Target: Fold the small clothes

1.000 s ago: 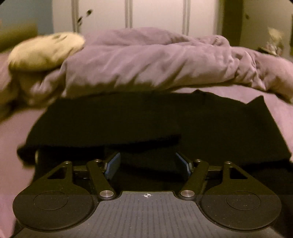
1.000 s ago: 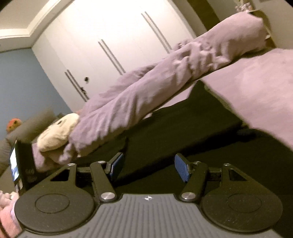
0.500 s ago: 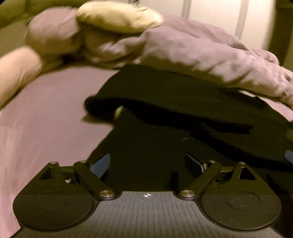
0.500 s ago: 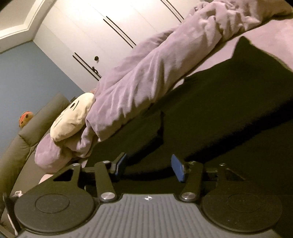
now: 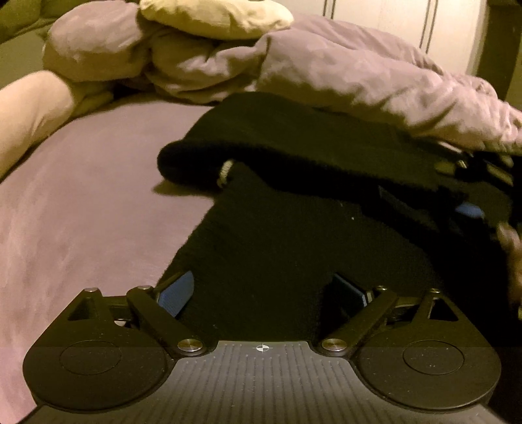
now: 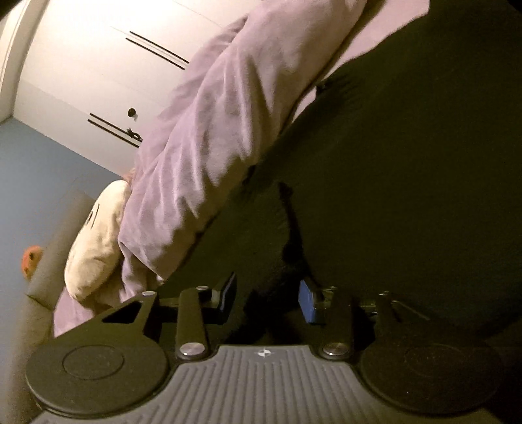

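Left gripper (image 5: 262, 295) sits low at the near left edge of a black knit garment (image 5: 293, 248), its jaws spread wide and opening, with the cloth's edge lying between the 2 blue pads, neither of which presses on it. The garment lies flat on a mauve bedsheet (image 5: 81, 202), straight ahead of this gripper, and its long axis seems to run from left to right across the bed. A folded-over upper layer ends in a rounded, thick edge just beyond, where a small pale tag (image 5: 225, 171) peeks out. Behind it is a crumpled lilac duvet (image 5: 342, 75), soft and deeply creased, topped by a cream cushion (image 5: 215, 16).

Further right, the right gripper (image 6: 267, 300) hovers tilted over the same dark fabric, near a fold line. Its jaws are closing, with a ridge of cloth between them; whether the pads press it yet cannot be told. This gripper looks nearer to a grip. The knit appears matte, thick and limp, likely to sag once lifted. White wardrobe doors (image 6: 98, 65) stand behind.
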A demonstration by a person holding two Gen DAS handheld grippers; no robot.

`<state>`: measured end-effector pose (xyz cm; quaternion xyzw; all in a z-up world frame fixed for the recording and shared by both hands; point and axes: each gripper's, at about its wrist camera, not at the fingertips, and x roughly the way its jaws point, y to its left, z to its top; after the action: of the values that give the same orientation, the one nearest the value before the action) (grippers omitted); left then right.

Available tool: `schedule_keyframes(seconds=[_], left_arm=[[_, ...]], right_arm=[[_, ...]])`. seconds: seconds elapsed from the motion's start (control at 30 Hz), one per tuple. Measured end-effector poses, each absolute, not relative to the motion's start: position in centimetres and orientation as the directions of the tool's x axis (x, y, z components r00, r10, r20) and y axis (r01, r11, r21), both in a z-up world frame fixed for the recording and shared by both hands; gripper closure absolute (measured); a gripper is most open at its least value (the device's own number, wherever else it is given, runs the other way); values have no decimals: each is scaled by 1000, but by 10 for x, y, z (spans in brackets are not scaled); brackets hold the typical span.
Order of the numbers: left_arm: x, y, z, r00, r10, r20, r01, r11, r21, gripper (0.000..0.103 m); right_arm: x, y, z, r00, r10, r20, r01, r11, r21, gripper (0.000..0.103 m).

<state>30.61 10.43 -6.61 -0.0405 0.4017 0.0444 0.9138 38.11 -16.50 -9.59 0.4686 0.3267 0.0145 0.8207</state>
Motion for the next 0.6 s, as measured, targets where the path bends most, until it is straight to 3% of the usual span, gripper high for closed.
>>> schedule_keyframes(seconds=[0.03, 0.07, 0.1, 0.17, 0.3, 0.43, 0.5, 0.6], left_arm=[[306, 103, -67, 673, 51, -738, -107, 994, -29, 7], [305, 101, -67, 672, 52, -739, -103, 994, -23, 6], [305, 101, -67, 671, 53, -739, -99, 995, -19, 6], [303, 100, -67, 670, 51, -741, -91, 996, -14, 6], [298, 103, -63, 668, 40, -743, -97, 995, -33, 6], [295, 101, -60, 659, 38, -751, -113, 992, -50, 6], [293, 99, -60, 651, 38, -758, -126, 990, -58, 6], [291, 93, -60, 648, 44, -760, -116, 992, -42, 6]], right_arm=[[384, -163, -97, 784, 329, -526, 285, 562, 776, 68], [387, -160, -95, 778, 326, -537, 287, 576, 766, 85], [392, -156, -92, 773, 315, -551, 286, 602, 745, 93], [390, -149, -74, 797, 277, -537, 234, 678, 697, 93], [368, -147, -23, 887, 199, -417, 87, 814, 574, 94], [339, -169, 15, 940, 119, -321, 57, 870, 490, 94], [328, -186, 14, 942, 49, -333, 105, 898, 428, 94], [333, -216, -15, 890, 13, -456, 200, 887, 416, 93]])
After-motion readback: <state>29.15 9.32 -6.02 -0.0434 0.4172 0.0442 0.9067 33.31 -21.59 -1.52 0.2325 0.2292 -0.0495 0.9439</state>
